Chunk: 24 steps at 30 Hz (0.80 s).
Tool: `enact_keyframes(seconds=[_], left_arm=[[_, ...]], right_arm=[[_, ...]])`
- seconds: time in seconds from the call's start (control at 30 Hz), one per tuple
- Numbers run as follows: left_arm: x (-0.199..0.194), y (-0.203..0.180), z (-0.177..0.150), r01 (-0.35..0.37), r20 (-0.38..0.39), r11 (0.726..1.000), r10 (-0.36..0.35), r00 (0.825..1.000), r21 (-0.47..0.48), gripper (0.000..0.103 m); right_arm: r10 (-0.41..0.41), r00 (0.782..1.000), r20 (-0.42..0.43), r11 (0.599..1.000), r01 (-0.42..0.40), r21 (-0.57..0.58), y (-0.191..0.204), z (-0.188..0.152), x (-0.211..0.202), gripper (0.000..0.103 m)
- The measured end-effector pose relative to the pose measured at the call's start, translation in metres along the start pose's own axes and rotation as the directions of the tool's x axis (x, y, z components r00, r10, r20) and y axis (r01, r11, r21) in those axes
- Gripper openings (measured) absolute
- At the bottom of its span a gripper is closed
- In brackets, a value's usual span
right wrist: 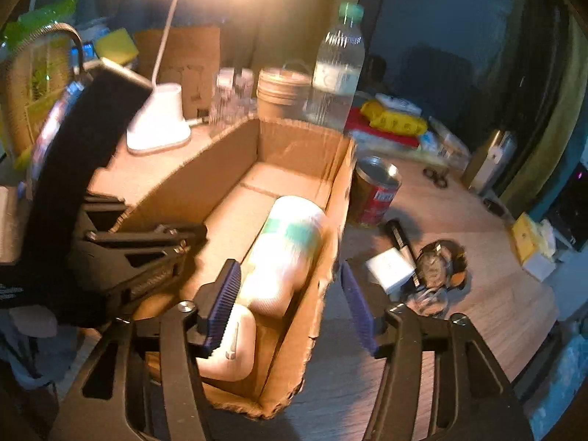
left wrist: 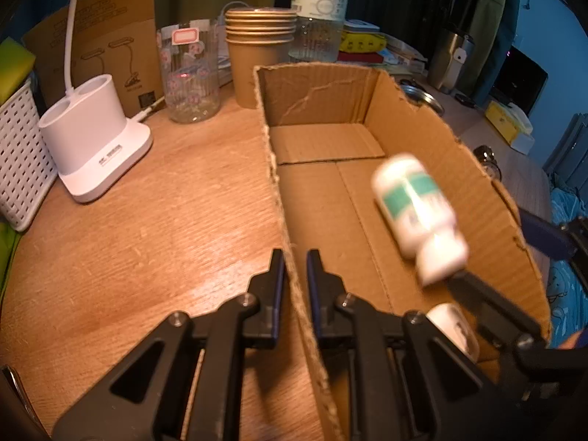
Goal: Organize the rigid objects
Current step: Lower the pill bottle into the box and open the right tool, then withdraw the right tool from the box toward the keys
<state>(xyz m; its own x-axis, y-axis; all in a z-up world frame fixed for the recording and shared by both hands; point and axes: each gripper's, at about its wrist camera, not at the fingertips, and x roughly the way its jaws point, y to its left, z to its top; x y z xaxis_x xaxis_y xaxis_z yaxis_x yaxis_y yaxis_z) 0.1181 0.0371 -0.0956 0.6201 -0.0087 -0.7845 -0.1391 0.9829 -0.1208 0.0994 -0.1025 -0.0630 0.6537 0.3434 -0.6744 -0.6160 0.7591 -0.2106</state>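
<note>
Left gripper (left wrist: 295,257) sits nearest the lens, jaws pinched tight on the near left wall of the box (left wrist: 319,110), one finger outside, one inside. Box is open-topped cardboard with torn edges, on a wooden table (left wrist: 147,239).

Right gripper (right wrist: 290,301) straddles the box's right wall, jaws about half apart; left finger inside the box, right finger outside over the table. Pads not pressing on anything.

White bottle (right wrist: 286,253) with a green label lies between those fingers, inside the box along its right wall, cap end toward the gripper, blurred in both views. From the left wrist view it looks tilted, cap low; cannot tell if it rests fully on the floor. Second small white item (right wrist: 229,345) lies in the near corner of the box, just beside the left finger; what it is cannot be told.

Outside the box:
- white lamp base (left wrist: 95,136), far left
- glass jar (left wrist: 191,73), paper cup stack (left wrist: 257,55) and water bottle (left wrist: 319,11) behind the far wall
- red can (right wrist: 375,191) just beside the right wall
- marker (right wrist: 402,242) and white adapter (right wrist: 389,268) near the right finger, on the table
</note>
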Motion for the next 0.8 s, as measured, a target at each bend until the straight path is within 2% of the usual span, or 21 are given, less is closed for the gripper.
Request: enact_keyframes(seconds=[0.23,0.5,0.8], left_arm=[[0.001,-0.001,0.0,0.001,0.0,1.0,-0.001,1.0,-0.002,0.013],[0.001,0.0,0.0,0.003,0.001,1.0,-0.003,1.0,-0.004,0.013],[0.001,0.001,0.0,0.003,0.0,1.0,-0.003,1.0,-0.003,0.013]], right_arm=[[0.003,1.0,0.022,1.0,-0.003,0.009,-0.003,0.001,-0.006,0.061],[0.024,0.996,0.081,0.998,-0.03,0.064,-0.016,0.004,-0.022,0.062],[0.013,0.992,0.128,0.991,-0.03,0.129,-0.037,0.005,-0.037,0.065]])
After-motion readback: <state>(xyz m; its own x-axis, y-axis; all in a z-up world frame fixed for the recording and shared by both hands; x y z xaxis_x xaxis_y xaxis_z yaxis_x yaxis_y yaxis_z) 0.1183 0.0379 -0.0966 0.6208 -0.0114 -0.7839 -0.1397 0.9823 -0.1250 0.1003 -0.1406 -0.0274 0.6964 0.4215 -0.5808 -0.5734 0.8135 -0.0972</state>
